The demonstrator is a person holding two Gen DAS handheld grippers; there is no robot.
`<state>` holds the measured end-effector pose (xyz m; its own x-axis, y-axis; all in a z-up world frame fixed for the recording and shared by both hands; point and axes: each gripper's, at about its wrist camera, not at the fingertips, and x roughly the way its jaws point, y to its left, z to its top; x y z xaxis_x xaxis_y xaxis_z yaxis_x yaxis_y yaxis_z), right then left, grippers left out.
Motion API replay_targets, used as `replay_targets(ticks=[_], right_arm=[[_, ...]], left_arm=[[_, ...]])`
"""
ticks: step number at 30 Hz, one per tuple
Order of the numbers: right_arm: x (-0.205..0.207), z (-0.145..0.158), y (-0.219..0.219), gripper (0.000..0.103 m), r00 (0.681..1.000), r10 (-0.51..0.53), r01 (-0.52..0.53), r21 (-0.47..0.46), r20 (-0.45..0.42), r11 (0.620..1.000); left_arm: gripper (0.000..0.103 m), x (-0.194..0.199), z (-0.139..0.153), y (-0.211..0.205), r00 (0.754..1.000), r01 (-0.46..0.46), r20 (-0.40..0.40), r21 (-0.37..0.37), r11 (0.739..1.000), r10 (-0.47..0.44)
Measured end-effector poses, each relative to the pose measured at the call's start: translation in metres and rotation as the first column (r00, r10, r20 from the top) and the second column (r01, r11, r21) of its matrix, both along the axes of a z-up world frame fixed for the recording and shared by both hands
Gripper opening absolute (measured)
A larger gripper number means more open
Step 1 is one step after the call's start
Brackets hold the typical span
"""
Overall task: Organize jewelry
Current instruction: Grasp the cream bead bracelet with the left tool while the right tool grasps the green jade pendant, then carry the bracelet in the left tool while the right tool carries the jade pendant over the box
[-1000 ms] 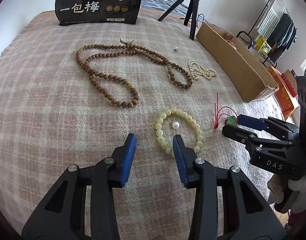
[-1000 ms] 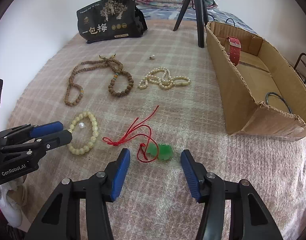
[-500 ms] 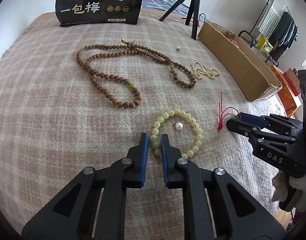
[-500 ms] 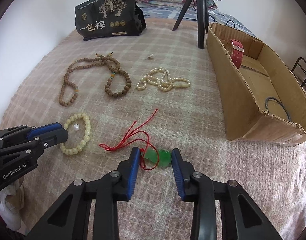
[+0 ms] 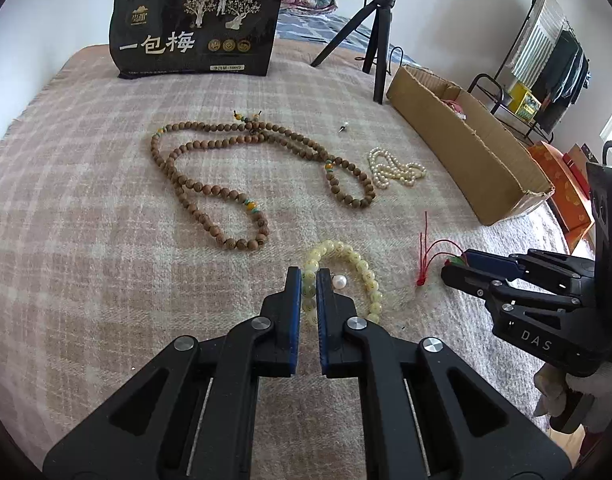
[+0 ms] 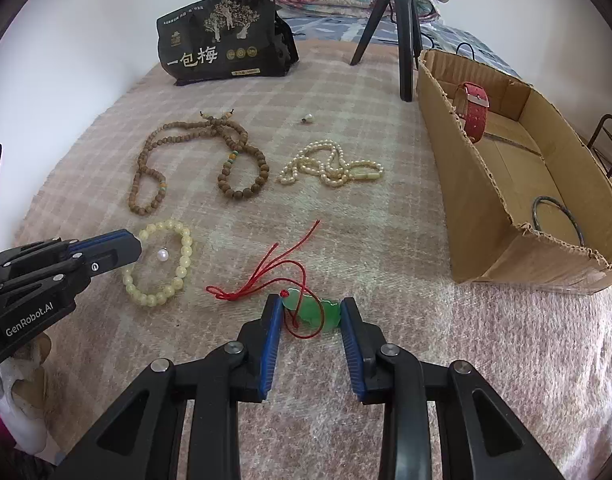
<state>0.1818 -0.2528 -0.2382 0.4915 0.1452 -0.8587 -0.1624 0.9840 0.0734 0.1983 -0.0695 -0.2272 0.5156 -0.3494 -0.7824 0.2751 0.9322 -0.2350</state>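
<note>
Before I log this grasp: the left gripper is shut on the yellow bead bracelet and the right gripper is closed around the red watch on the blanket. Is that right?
Not quite. The red watch lies in the cardboard box, not on the blanket. The right wrist view shows the right gripper closed around the green pendant on its red cord. The left gripper is indeed shut on the yellow bead bracelet.

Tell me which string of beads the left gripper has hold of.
The pale yellow bead bracelet, nearest the camera with a loose white pearl inside its ring. The left gripper pinches its near side; the brown bead necklace and pearl strand lie untouched.
</note>
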Motion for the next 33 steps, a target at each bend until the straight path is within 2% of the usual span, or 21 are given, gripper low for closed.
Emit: replay_targets(ticks=[19, 33], right_arm=[[-0.022, 0.035, -0.018, 0.029, 0.998, -0.008, 0.006, 0.033, 0.059, 0.999], [-0.045, 0.084, -0.051, 0.029, 0.990, -0.036, 0.030, 0.044, 0.137, 0.999]], left_arm=[[0.005, -0.014, 0.032, -0.020, 0.996, 0.056, 0.075, 0.024, 0.998, -0.058], [0.005, -0.021, 0.066, -0.029, 0.987, 0.081, 0.139, 0.029, 0.996, -0.084]])
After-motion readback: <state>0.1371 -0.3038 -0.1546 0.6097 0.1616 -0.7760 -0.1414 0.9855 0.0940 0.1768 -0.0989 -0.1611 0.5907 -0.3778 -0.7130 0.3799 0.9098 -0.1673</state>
